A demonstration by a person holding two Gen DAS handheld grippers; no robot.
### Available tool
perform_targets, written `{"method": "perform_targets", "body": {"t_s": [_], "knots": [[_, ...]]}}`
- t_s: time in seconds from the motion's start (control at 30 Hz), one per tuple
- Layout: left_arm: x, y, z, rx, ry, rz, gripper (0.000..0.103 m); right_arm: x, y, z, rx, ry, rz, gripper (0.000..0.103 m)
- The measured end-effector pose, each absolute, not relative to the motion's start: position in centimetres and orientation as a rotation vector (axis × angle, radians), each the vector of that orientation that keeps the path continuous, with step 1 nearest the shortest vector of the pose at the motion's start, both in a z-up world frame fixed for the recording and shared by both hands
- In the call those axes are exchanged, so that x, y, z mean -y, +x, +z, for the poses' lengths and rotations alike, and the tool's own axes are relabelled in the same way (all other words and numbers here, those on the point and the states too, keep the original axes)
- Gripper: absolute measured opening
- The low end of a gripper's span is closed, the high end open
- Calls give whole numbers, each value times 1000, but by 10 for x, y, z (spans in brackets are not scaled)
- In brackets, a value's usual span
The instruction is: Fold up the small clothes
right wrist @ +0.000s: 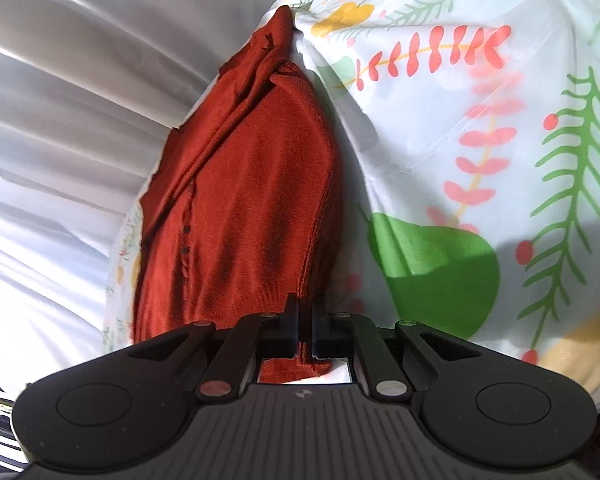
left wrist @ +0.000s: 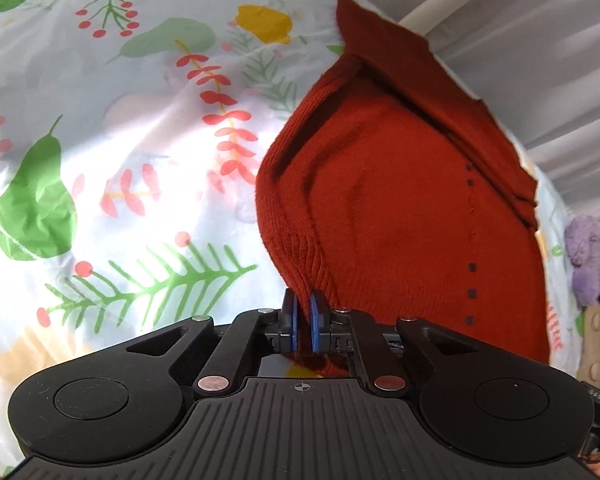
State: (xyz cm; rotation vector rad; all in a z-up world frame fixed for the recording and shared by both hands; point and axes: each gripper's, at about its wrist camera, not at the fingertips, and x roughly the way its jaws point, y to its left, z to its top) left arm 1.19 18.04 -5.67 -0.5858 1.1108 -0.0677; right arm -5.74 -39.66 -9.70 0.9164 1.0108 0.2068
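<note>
Pinching ribbed red knit cardigan [left wrist: 400, 200] over glossy leaf-print sheet [left wrist: 100, 128]

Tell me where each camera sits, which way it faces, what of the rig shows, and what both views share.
Left wrist: mounted on the left gripper, looking down along its fingers at a red knitted garment on a floral sheet; jaws shut on the ribbed hem.
Right wrist: mounted on the right gripper, facing down at the garment; jaws shut on its edge.
Shared: garment, sheet, and pale curtain.
</note>
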Motion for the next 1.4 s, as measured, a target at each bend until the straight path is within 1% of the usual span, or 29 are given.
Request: {"method": "perform_targets", "body": {"t_s": [0.2,0.33,0.5,0.57,0.7,0.73,0.77,0.8,0.83,0.87,0.97,1.17,1.27,1.4], "knots": [[-186,33,-12,-883,-771,-177,7,401,-39,-81,-918,1056,286,5],[-178,71,8,-807,-710,-163,7,395,-7,-63,-832,1024,298,5],[-172,120,5,-782,-582,-53,6,379,45,-52,-759,912,228,5],[-167,138,-2,-789,-510,-8,3,370,65,-54,-767,850,176,5],[-171,151,-24,-818,-457,25,4,361,97,-69,-823,766,105,5],[-173,150,-26,-818,-451,12,6,359,101,-72,-833,745,93,5],[-174,147,-27,-811,-440,-11,13,359,104,-72,-836,727,86,6],[-173,145,-28,-808,-421,-43,29,362,103,-72,-830,714,82,7],[-171,142,-30,-814,-397,-74,37,367,100,-71,-817,708,81,9],[-169,139,-32,-824,-370,-96,45,369,98,-69,-799,700,81,17],[-164,133,-44,-868,-300,-142,46,370,90,-65,-771,628,135,28],[-159,133,-66,-972,-275,-143,48,354,94,-71,-827,386,157,31],[-158,131,-67,-996,-264,-167,48,351,97,-74,-832,352,152,34],[-157,129,-66,-1000,-255,-171,48,347,103,-76,-849,299,168,34]]}}
